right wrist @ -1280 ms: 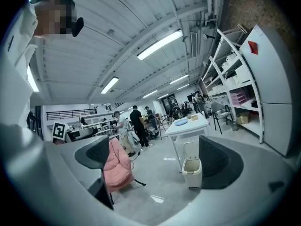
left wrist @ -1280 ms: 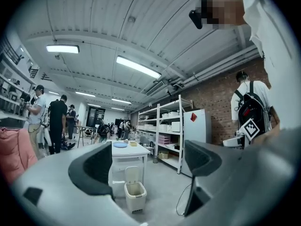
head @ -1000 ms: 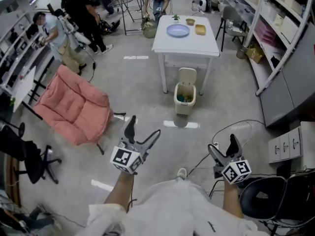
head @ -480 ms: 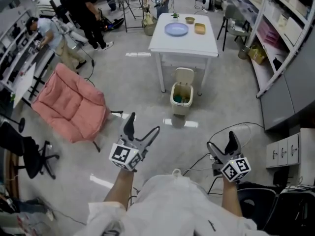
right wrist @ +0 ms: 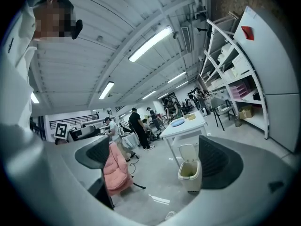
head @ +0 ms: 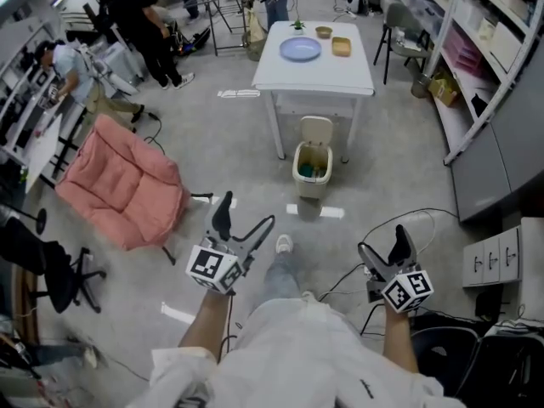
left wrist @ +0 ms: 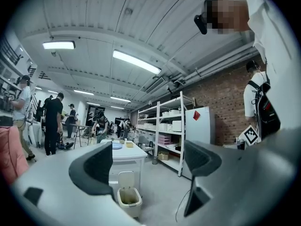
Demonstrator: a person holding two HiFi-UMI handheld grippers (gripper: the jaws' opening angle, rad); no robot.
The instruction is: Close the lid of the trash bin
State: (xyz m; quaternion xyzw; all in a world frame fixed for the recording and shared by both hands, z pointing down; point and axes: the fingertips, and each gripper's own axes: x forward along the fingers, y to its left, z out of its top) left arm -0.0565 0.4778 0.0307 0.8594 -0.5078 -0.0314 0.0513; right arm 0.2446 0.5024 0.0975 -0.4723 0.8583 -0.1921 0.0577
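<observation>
A cream trash bin (head: 311, 170) stands on the floor at the near end of a white table (head: 314, 68), its lid (head: 317, 131) raised upright and something green inside. The bin (left wrist: 129, 199) shows low between the jaws in the left gripper view, and the bin (right wrist: 190, 172) sits near the right jaw in the right gripper view. My left gripper (head: 246, 220) is open and empty, well short of the bin and to its left. My right gripper (head: 384, 253) is open and empty too, nearer me and to the bin's right.
A pink cushioned chair (head: 126, 182) lies on the floor at left. The table carries a blue plate (head: 301, 48) and small dishes. Cables (head: 399, 224) trail on the floor at right beside shelving (head: 476, 49). People (head: 144, 28) work at the far left. A black chair (head: 455, 347) stands near right.
The view has closed in on the bin a little. A foot now shows on the floor between the grippers. Both grippers keep their places, still open.
</observation>
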